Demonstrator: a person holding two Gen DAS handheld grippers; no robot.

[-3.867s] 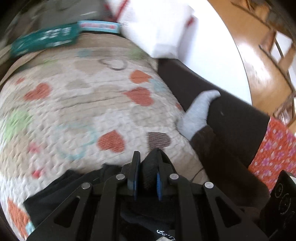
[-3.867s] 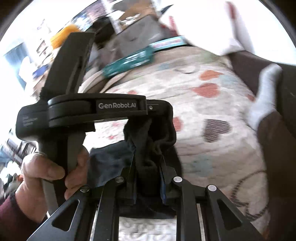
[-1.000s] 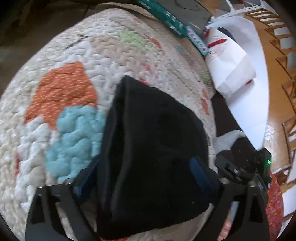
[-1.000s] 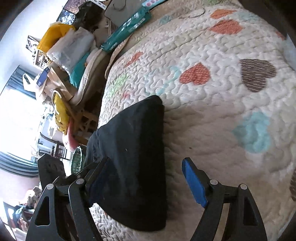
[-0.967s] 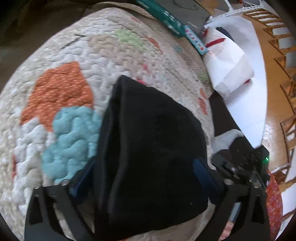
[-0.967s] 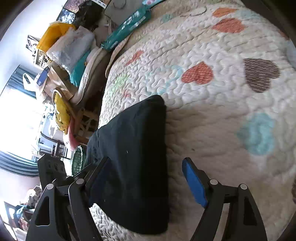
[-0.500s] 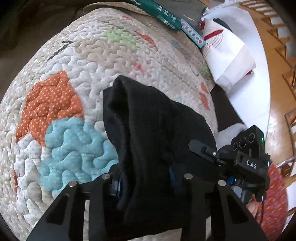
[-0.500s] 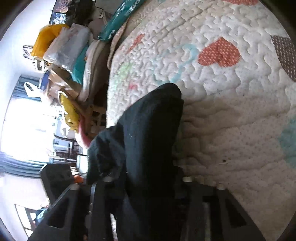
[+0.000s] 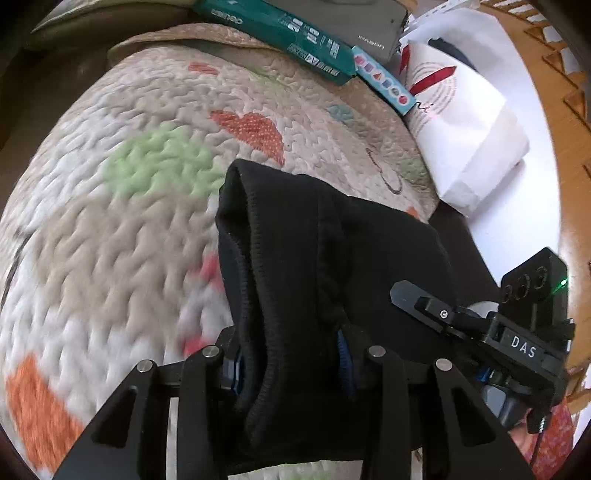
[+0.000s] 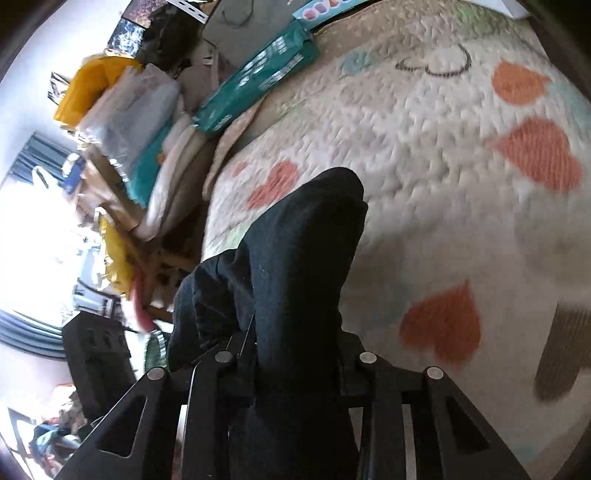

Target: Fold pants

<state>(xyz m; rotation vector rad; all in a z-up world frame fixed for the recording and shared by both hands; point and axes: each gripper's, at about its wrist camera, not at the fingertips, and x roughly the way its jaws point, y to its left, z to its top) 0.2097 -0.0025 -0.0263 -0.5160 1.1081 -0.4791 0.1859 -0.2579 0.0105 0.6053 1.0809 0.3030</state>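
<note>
Left gripper [image 9: 291,360] and right gripper [image 10: 297,354] are both clamping the black pants [image 9: 314,258] — soft, limp, likely sagging — at 2 bunched folded edges.

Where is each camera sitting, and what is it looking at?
Left wrist: sits on the left tool, looking down along its fingers at the black pants it grips over the heart quilt; the right tool shows at the right edge.
Right wrist: sits on the right tool, looking down at the pants it grips, with the quilt beyond.
Shared: pants, quilt, green package.
</note>
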